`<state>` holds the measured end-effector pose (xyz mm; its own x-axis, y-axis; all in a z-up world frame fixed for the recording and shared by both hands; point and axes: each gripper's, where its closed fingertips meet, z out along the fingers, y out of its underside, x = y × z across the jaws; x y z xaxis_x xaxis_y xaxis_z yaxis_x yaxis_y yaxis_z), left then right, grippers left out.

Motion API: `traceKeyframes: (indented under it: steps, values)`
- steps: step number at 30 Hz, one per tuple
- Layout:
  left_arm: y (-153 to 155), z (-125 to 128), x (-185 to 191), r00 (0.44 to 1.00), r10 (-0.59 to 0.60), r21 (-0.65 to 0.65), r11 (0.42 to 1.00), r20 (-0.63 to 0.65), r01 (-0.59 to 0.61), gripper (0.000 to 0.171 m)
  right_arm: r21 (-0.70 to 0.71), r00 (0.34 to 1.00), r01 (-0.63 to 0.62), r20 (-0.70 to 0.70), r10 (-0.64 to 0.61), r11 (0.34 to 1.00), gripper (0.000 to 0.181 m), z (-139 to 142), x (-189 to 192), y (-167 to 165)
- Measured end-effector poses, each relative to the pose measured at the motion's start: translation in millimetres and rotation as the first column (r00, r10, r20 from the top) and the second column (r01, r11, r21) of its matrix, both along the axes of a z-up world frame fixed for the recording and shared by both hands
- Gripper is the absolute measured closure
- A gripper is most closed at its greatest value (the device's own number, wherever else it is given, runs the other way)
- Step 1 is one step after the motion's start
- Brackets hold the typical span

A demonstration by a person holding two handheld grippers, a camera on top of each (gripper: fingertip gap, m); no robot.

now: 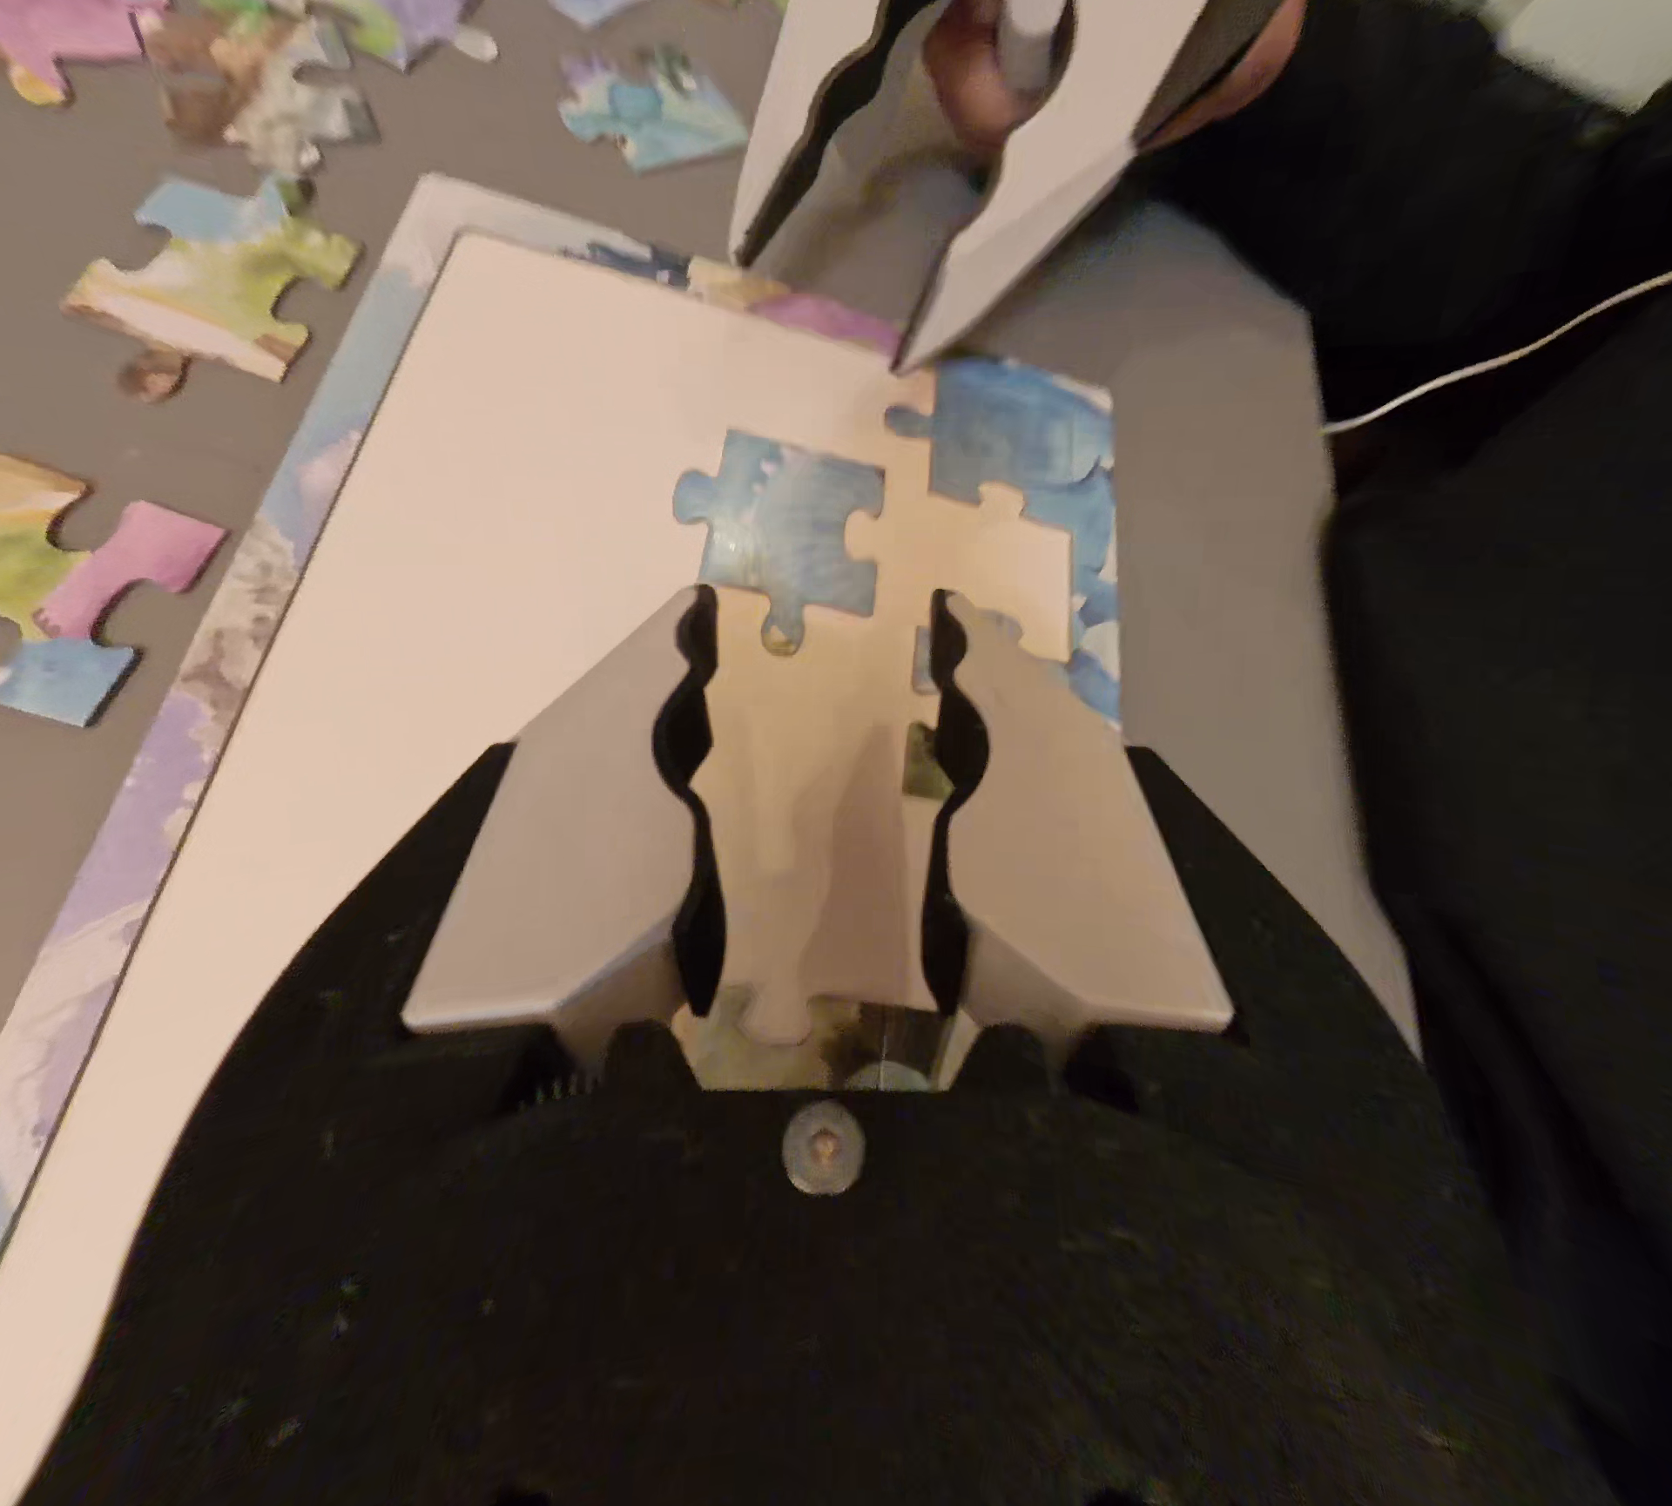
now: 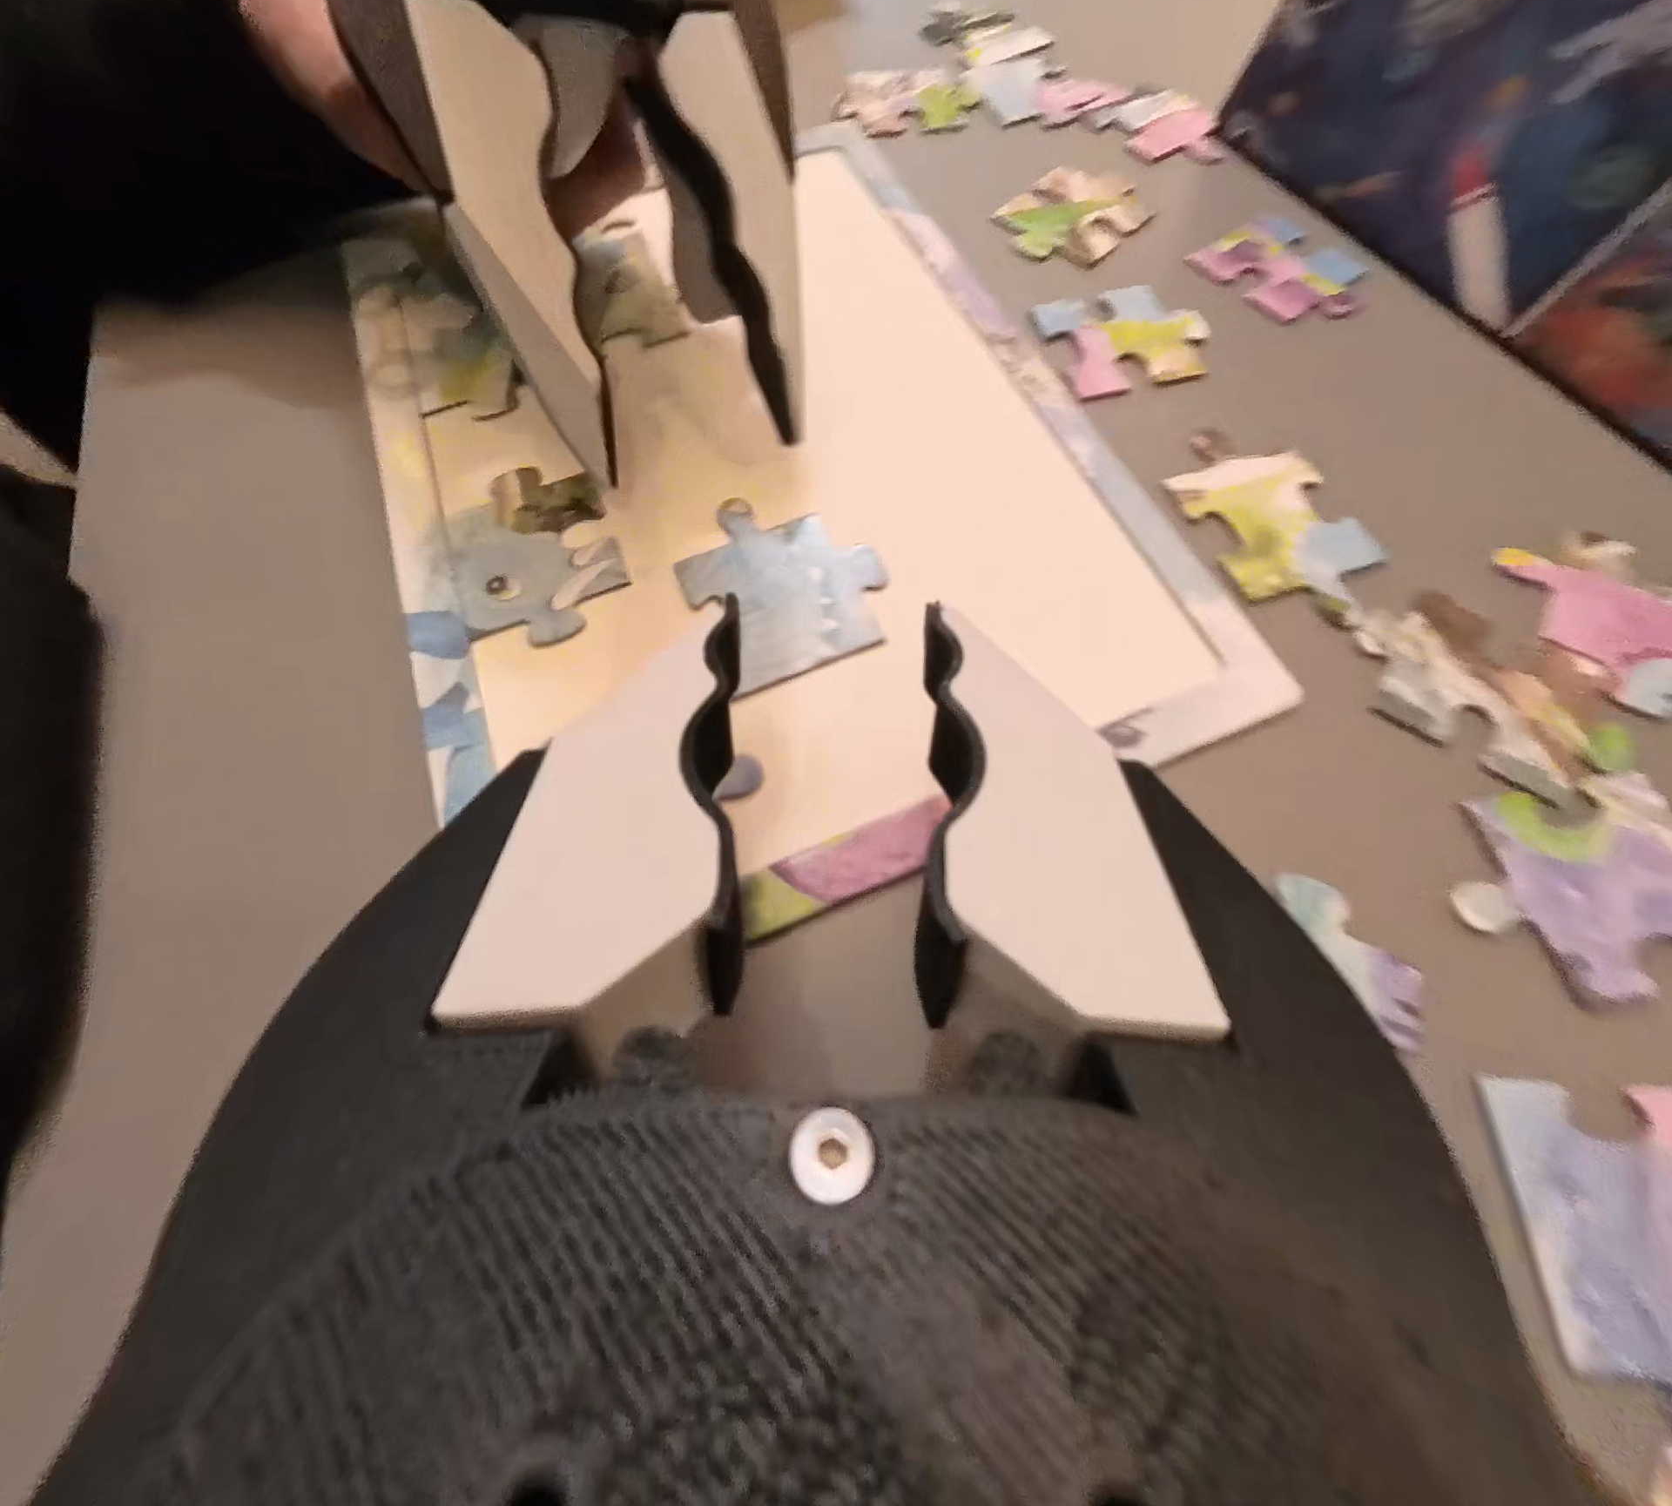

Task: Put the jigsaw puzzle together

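Both of my jaws stand apart with nothing between them. My left gripper (image 1: 819, 603) hangs low over the puzzle tray (image 1: 507, 558), tips just short of a loose blue piece (image 1: 787, 526) that lies flat on the tray's bare pale inside, apart from the fitted pieces. My right gripper (image 2: 828, 616) comes at the same blue piece (image 2: 787, 594) from the opposite side, its tips just over the piece's near edge; whether they touch it I cannot tell. In the left wrist view the right gripper (image 1: 828, 304) points down at the tray's far edge, beside a block of fitted blue pieces (image 1: 1040, 440) filling the far right corner. In the right wrist view the left gripper (image 2: 701, 449) points down at the tray's middle, near fitted pieces (image 2: 534, 567) along the tray's left edge, blue and green with a small dark eye on one. A purple and green piece (image 2: 850, 856) sits against the tray's near edge, under my right jaws.

Beyond the tray's long edge the grey counter (image 2: 1357, 395) carries scattered loose pieces (image 2: 1267, 530), pink, green, lilac and blue, some already joined in small clusters (image 2: 1122, 340). A dark blue printed box (image 2: 1466, 87) stands at the counter's far right. A white cable (image 1: 1493, 358) runs off to the side, past a black sleeve (image 1: 1411, 87).
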<state>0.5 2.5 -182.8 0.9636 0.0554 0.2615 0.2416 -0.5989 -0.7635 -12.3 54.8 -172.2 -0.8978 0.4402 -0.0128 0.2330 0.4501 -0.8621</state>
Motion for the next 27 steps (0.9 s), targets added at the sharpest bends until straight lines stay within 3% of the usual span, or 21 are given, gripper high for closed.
traceKeyframes:
  steps: [4, 11, 16, 20, 27]
  values:
    - [-1.2, -21.1, 6.9, 0.999, -0.030, -0.108, 0.994, -0.032, 0.027, 0.113, 0.095, 0.999, -0.036, 0.034, 0.033, 0.995, 0.142, -19.3, 6.7, -8.4]
    - [-3.6, -17.4, 15.7, 0.997, -0.080, -0.086, 0.993, 0.009, 0.080, 0.120, 0.156, 0.998, -0.006, 0.066, -0.004, 0.988, 0.142, -33.3, 2.1, -1.8]
    - [-1.8, -19.9, 24.9, 0.992, -0.127, -0.092, 0.988, 0.013, 0.127, 0.119, 0.182, 0.998, 0.051, 0.015, -0.055, 0.982, 0.147, -32.8, -7.4, 2.1]
    - [-2.2, -19.3, 31.4, 0.986, -0.163, -0.093, 0.982, 0.018, 0.164, 0.130, 0.201, 0.996, 0.093, -0.031, -0.088, 0.975, 0.154, -31.1, -13.4, 3.0]
    - [-4.1, -3.2, 8.1, 0.999, -0.051, -0.017, 0.999, -0.006, 0.050, 0.141, 0.049, 0.994, -0.096, 0.056, 0.094, 0.994, 0.139, -17.1, 15.8, -11.0]
